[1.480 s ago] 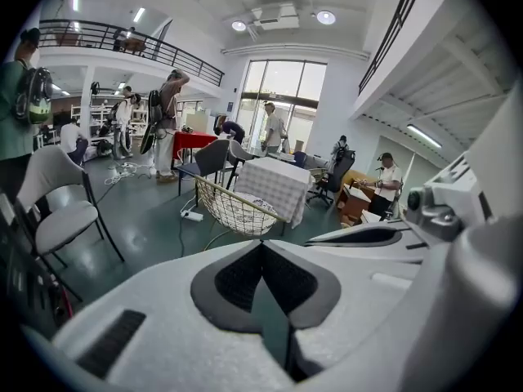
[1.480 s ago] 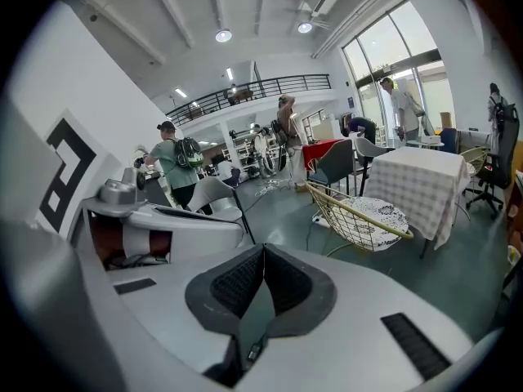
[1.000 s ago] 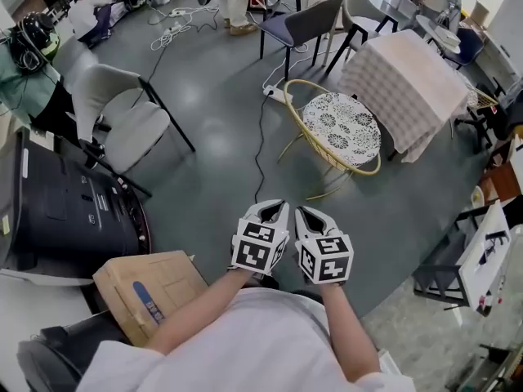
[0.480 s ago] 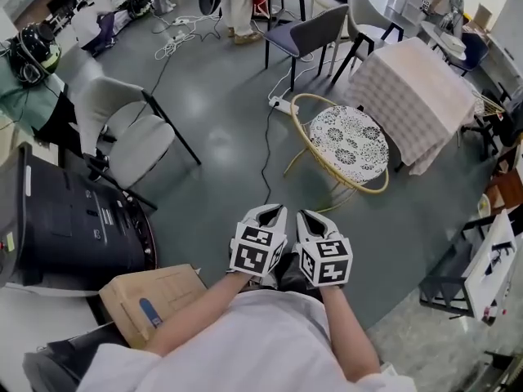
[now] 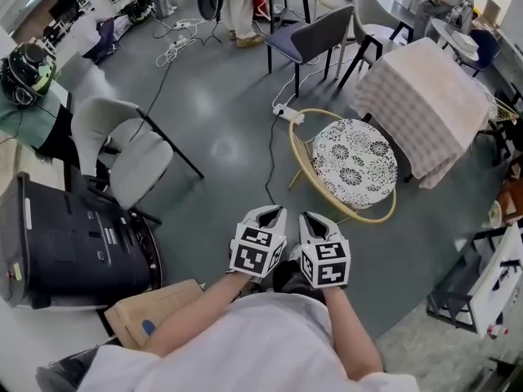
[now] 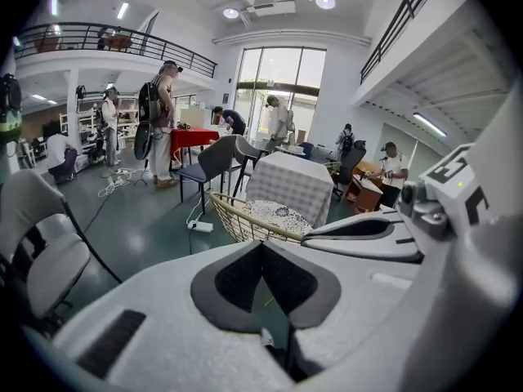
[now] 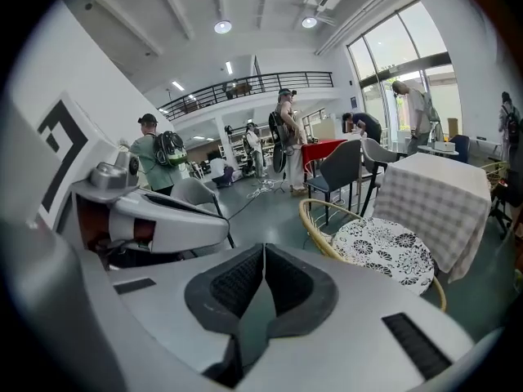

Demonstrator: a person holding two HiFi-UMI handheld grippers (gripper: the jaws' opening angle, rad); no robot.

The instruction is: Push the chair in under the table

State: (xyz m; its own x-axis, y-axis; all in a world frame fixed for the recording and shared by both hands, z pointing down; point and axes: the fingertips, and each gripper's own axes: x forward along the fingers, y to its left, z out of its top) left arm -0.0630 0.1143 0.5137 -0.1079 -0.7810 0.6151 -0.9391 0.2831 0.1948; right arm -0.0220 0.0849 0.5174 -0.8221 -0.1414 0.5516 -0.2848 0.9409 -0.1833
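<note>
Left claw (image 5: 274, 212) and right claw (image 5: 309, 217), closed and empty, sit side by side facing the chair (image 5: 355, 163) beside the bench (image 5: 425, 104), probably ready to push.

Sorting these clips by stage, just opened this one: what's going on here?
A person holds the left gripper and the right gripper side by side in front of the body, both with jaws shut on nothing. Ahead on the floor stands the round wicker chair with a patterned cushion, beside the table with its checked cloth rather than under it. Neither gripper touches the chair, so the push has not started yet.
</note>
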